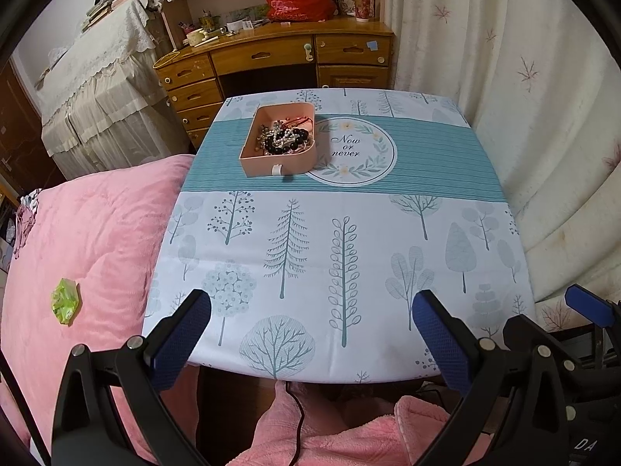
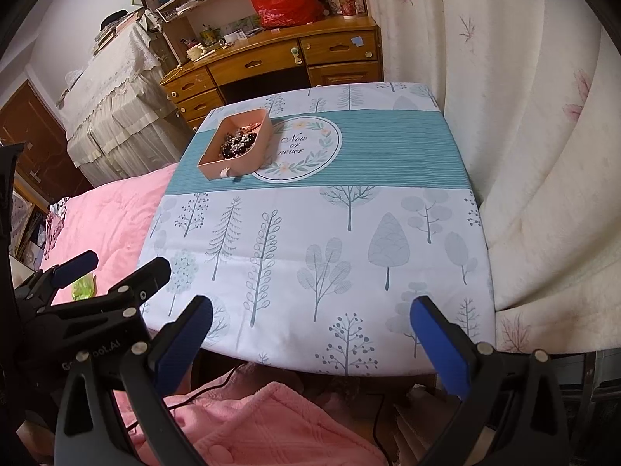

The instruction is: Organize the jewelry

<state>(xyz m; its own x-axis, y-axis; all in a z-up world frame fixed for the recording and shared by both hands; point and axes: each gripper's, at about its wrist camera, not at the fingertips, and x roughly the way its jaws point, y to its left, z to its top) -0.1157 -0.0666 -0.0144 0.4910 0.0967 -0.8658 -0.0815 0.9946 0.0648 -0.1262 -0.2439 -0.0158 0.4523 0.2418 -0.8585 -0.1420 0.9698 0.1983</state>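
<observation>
"Now or never" in the round wreath emblem (image 1: 351, 151) on the tablecloth, "DA" on the right gripper body at the left view's bottom right corner, partial "…oot.AI" on the left gripper body in the right view

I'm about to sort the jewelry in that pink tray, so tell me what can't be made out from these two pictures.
- Jewelry in the pink tray: tangled heap, too small in both views to count pieces or tell types beyond dark beads and pearl-like strands.
- Tray bottom: hidden by the heap and the near wall.
- White tab on the tray front: too small to identify.
- Under the table: hidden by the tablecloth.
- Right gripper: only one finger shows in the left wrist view, cut by the edge.
</observation>
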